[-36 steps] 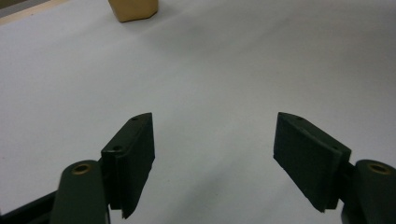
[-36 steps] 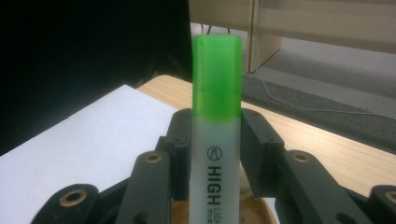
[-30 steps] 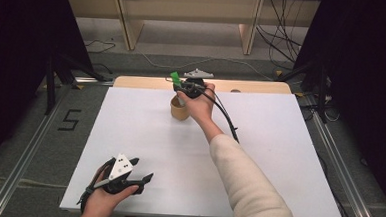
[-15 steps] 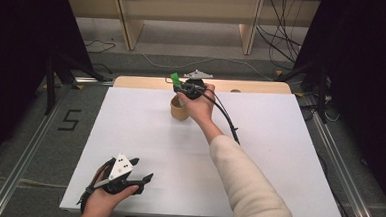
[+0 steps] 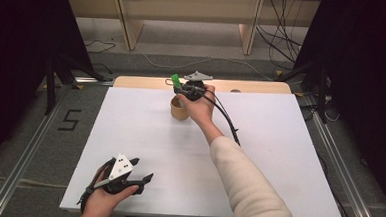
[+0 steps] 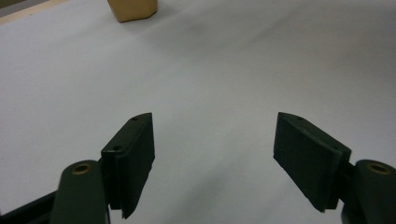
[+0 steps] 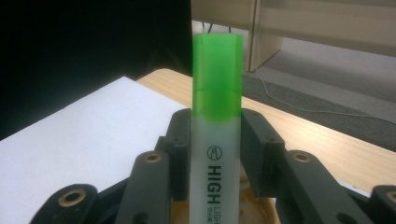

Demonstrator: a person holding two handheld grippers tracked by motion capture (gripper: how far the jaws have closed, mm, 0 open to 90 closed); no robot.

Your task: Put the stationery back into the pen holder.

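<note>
High view, nearest edge first: the left gripper (image 5: 136, 180) rests low on the white table (image 5: 129, 135), its jaws spread with nothing between them. Farther up the sheet, the right gripper (image 5: 178, 87) is clamped on a green highlighter (image 7: 215, 121), held upright over the tan cup (image 5: 179, 111) near the table's far edge, cap uppermost.

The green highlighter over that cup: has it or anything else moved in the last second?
Nothing has visibly changed. The right gripper still clamps the green highlighter above the brown cup at the far side of the white table. The left gripper still rests near the front edge, jaws apart with nothing between them.
</note>
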